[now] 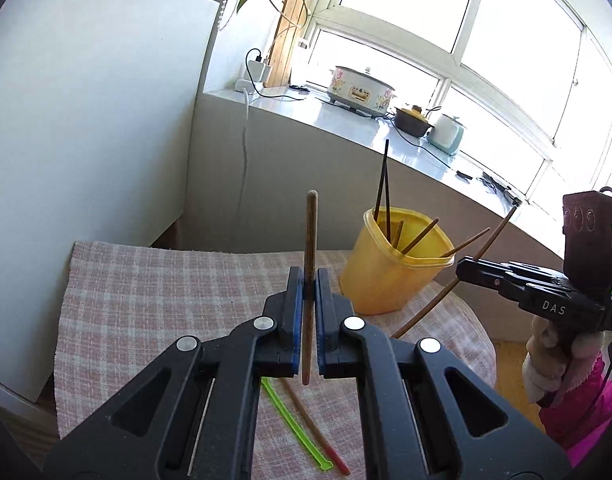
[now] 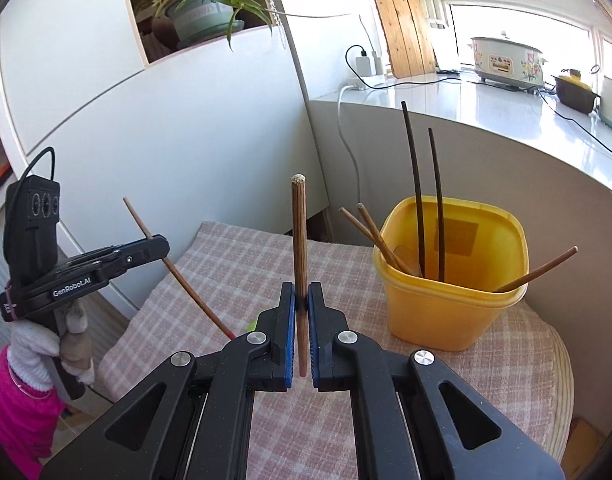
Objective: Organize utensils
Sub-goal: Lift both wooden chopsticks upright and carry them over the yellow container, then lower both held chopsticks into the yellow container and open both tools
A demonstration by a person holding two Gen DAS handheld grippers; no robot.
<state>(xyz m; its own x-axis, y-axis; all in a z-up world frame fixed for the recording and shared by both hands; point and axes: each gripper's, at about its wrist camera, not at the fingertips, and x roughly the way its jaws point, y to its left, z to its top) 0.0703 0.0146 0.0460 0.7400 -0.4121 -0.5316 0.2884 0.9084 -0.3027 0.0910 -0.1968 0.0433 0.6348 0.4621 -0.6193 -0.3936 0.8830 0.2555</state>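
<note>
My left gripper is shut on a brown chopstick that stands upright between its blue pads. My right gripper is likewise shut on a thicker wooden chopstick, also upright. Each gripper shows in the other's view: the right one with its slanted stick, the left one with its red-tipped stick. Both hover above the checked cloth, short of a yellow plastic cup. The cup holds two dark chopsticks and several brown ones.
On the checked cloth below my left gripper lie a green plastic stick and a brown red-tipped chopstick. A white cabinet stands at the left. Behind, a counter carries cookers and cables.
</note>
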